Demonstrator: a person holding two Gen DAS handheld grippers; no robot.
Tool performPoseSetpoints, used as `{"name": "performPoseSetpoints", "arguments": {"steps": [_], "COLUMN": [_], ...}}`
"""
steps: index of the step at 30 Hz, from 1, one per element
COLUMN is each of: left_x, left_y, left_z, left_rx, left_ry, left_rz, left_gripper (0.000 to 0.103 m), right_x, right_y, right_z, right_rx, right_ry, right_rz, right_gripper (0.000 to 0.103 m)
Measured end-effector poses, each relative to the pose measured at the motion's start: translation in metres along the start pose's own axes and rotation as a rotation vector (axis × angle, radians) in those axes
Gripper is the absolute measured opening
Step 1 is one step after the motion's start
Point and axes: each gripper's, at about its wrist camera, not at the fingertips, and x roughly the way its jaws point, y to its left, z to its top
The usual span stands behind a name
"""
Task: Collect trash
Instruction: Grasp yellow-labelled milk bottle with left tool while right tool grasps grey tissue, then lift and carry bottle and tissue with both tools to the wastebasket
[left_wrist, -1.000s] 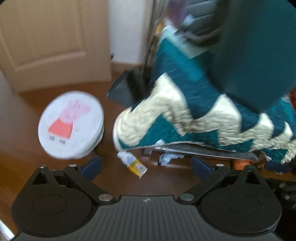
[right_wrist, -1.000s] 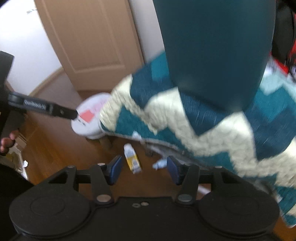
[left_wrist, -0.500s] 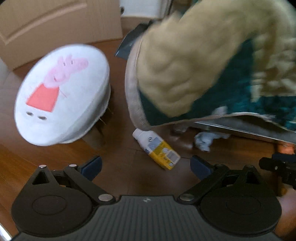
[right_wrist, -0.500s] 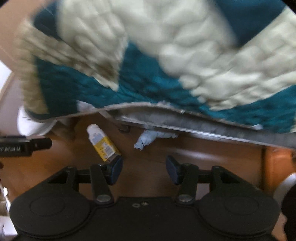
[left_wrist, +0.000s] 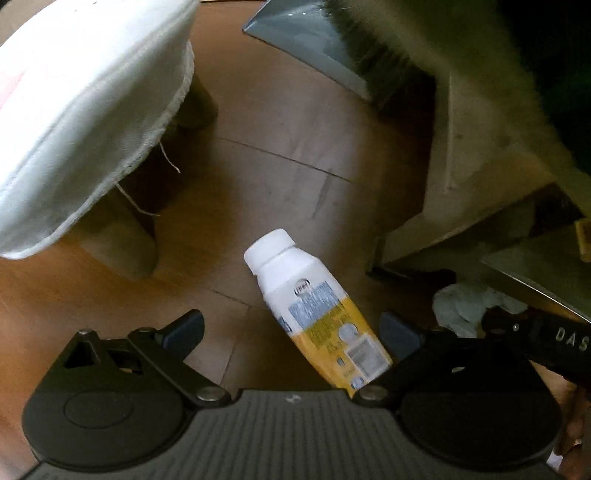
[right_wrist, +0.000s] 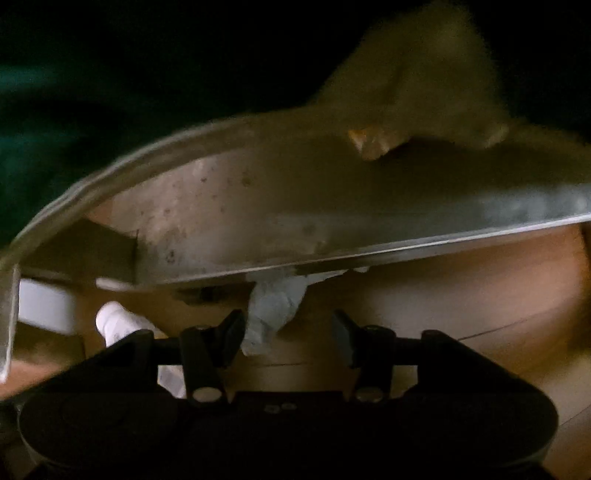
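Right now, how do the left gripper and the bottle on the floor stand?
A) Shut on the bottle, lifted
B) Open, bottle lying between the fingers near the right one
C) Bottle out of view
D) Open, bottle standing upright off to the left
B: the left gripper is open and the bottle lies on its side on the wood floor, its base by the right finger.

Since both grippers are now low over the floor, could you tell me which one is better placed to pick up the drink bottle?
Left. The left gripper is open with the bottle lying between its fingers. The right gripper is open on the crumpled tissue instead, with the bottle off to its left.
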Motion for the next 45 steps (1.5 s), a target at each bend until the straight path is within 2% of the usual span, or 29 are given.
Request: {"name": "performPoseSetpoints", "arguments": {"steps": [2, 7, 10, 12, 14, 16, 19, 24, 31, 37, 41, 45], "left_x": [0.009, 0.028, 0.035, 0.039, 0.044, 0.045, 0.044, 0.036, 0.009, -0.037, -0.083, -0.125], "left_y": [0.002, -0.003, -0.004, -0.001, 0.001, 0.001, 0.002, 0.010, 0.028, 0.045, 0.050, 0.051], "left_z": [0.003, 0.009, 0.011, 0.013, 0.013, 0.013, 0.012, 0.003, -0.037, -0.068, -0.079, -0.077], "left_rx": [-0.009, -0.011, -0.006, -0.009, -0.019, -0.023, -0.016, 0.003, 0.017, 0.001, 0.021, 0.010], "left_ry": [0.003, 0.010, 0.019, 0.034, 0.043, 0.045, 0.049, 0.073, 0.116, 0.117, 0.066, -0.022], "left_rz": [-0.005, -0.016, -0.016, -0.013, -0.024, -0.023, -0.031, -0.035, -0.040, -0.041, -0.057, -0.057], "left_gripper": [0.102, 0.098, 0.091, 0.080, 0.073, 0.070, 0.067, 0.057, 0.054, 0.052, 0.052, 0.051], "right_x": [0.011, 0.027, 0.035, 0.040, 0.047, 0.050, 0.053, 0.044, 0.005, -0.043, -0.090, -0.146], "right_y": [0.005, 0.013, 0.014, 0.012, 0.006, 0.002, -0.003, 0.001, -0.009, -0.021, -0.016, -0.004], "right_z": [0.002, 0.003, 0.004, 0.007, 0.011, 0.010, 0.010, 0.000, -0.023, -0.046, -0.056, -0.060], "right_rx": [0.004, -0.008, -0.022, -0.035, -0.032, -0.033, -0.049, -0.115, -0.222, -0.277, -0.384, -0.520], "right_ry": [0.011, 0.016, 0.025, 0.026, 0.038, 0.043, 0.056, 0.103, 0.141, 0.181, 0.166, 0.092], "right_rz": [0.012, -0.022, -0.023, -0.025, -0.035, -0.028, -0.004, -0.009, 0.016, 0.052, 0.107, 0.151], "right_gripper": [0.050, 0.050, 0.049, 0.048, 0.045, 0.034, 0.030, 0.027, 0.027, 0.027, 0.026, 0.026]}}
